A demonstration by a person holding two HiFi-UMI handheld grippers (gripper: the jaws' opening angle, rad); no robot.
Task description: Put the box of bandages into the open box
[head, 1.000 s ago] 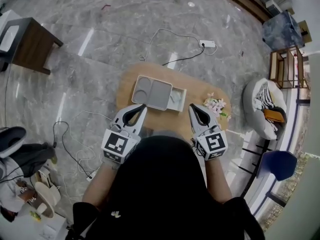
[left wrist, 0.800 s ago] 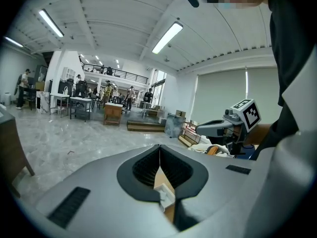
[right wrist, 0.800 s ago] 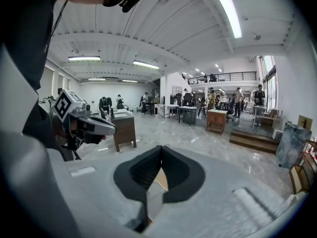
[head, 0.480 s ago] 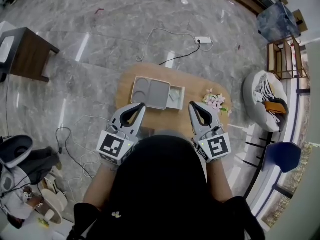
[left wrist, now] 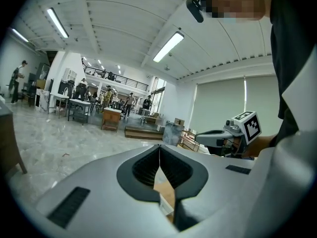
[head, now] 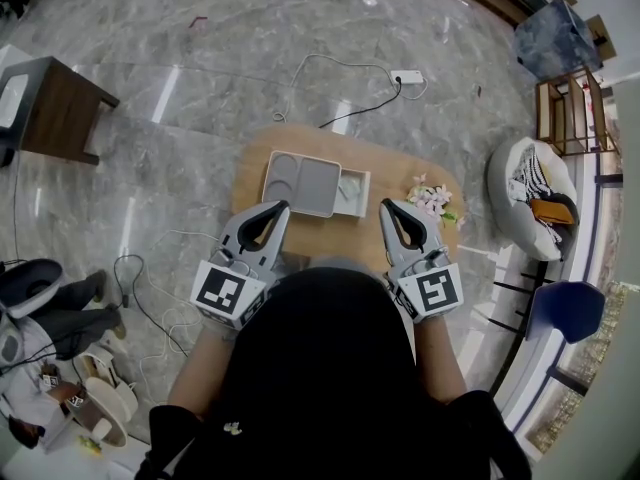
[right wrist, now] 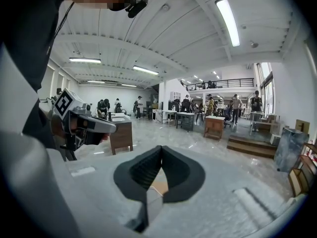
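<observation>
As left tool (head: pixel 285 207) and right tool (head: pixel 384 205) hover | open box (head: pixel 322 188) between, ahead

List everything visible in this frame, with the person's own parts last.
Table: one, light wood, oval, centre.
Open box: one, grey and white, on the table just beyond the grippers.
Flowers: one bunch, pink and white, table's right end.
Power strip: one, white, with cable, on the floor beyond the table.
Side table: one, dark brown, upper left.
Armchair: one, white, right.
Blue chair: one, lower right.
Shelf: one, wooden, upper right.
Left gripper: grey, shut, empty, at the table's near edge.
Right gripper: grey, shut, empty, beside the flowers.
</observation>
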